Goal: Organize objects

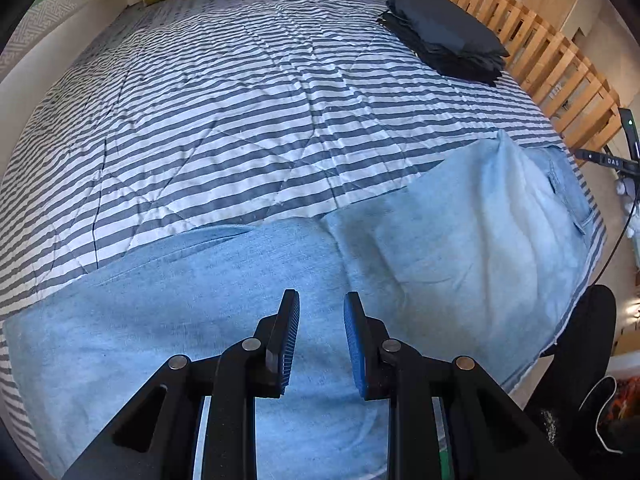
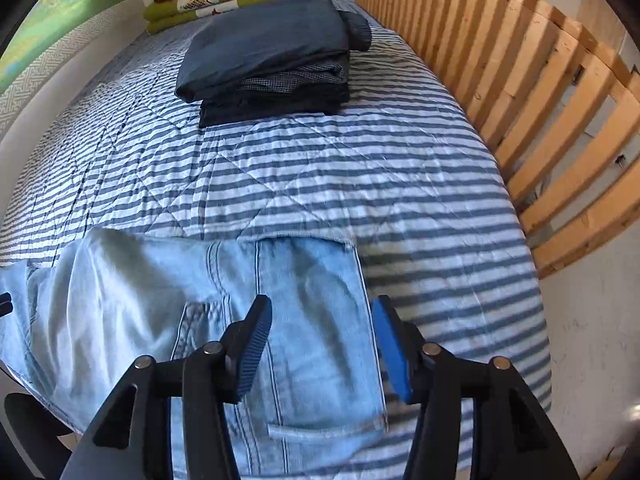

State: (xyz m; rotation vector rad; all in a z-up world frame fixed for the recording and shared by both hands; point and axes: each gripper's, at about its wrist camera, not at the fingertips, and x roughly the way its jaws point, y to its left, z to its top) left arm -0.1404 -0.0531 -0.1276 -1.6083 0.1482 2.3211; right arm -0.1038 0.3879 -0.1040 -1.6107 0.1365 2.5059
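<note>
Left wrist view: light blue jeans (image 1: 248, 280) lie flat on the striped quilt (image 1: 224, 120).
Both claws, the left gripper (image 1: 321, 340) and the right gripper (image 2: 320, 348), hang open just above the jeans, holding nothing. Dark folded clothes (image 2: 264, 64) sit farther up the quilt.

Your left gripper (image 1: 321, 300) points steeply down, its two blue-padded fingers (image 1: 290, 336) standing a narrow gap apart with nothing pinched between them. Your right gripper (image 2: 322, 308) tilts down at much the same steep angle, and its fingers (image 2: 256, 344) are spread clearly wider than the left pair, the pads free and gripping nothing.
</note>
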